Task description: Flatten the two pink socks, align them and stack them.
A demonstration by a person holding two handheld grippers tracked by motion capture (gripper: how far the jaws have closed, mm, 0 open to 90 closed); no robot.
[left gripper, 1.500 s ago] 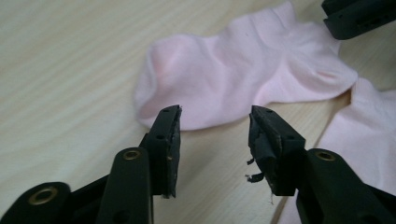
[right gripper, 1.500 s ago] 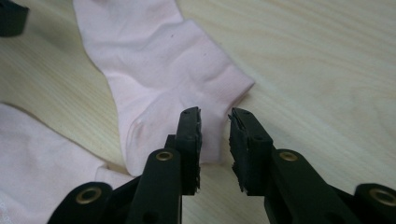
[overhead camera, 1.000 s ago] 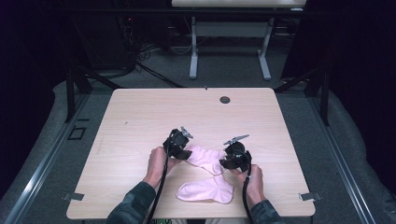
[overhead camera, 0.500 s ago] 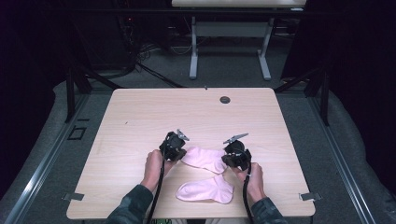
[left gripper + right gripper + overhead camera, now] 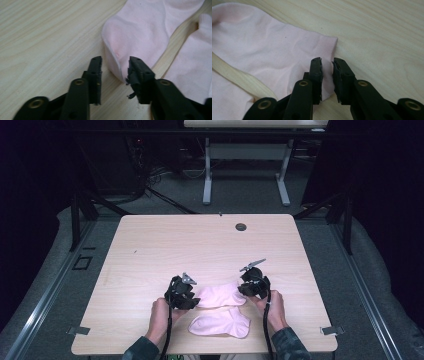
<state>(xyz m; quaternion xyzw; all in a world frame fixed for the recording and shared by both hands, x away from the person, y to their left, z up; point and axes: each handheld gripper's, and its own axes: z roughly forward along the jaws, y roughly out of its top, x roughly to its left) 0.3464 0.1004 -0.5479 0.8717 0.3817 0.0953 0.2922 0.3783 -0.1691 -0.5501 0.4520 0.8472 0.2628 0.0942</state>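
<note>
A bare wooden table (image 5: 165, 245) with a grommet hole (image 5: 241, 227).

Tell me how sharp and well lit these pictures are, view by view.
High view: the pale wooden table is evenly lit and soft, and the room behind it is almost black. Left gripper view: the far pink fabric sock looks soft, with a dull shadow under its lifted edge. Right gripper view: even light, no glare, the near black jaws slightly blurred.

two pale pink socks (image 5: 221, 296) (image 5: 220, 325) lie flat, side by side, just apart.
</note>
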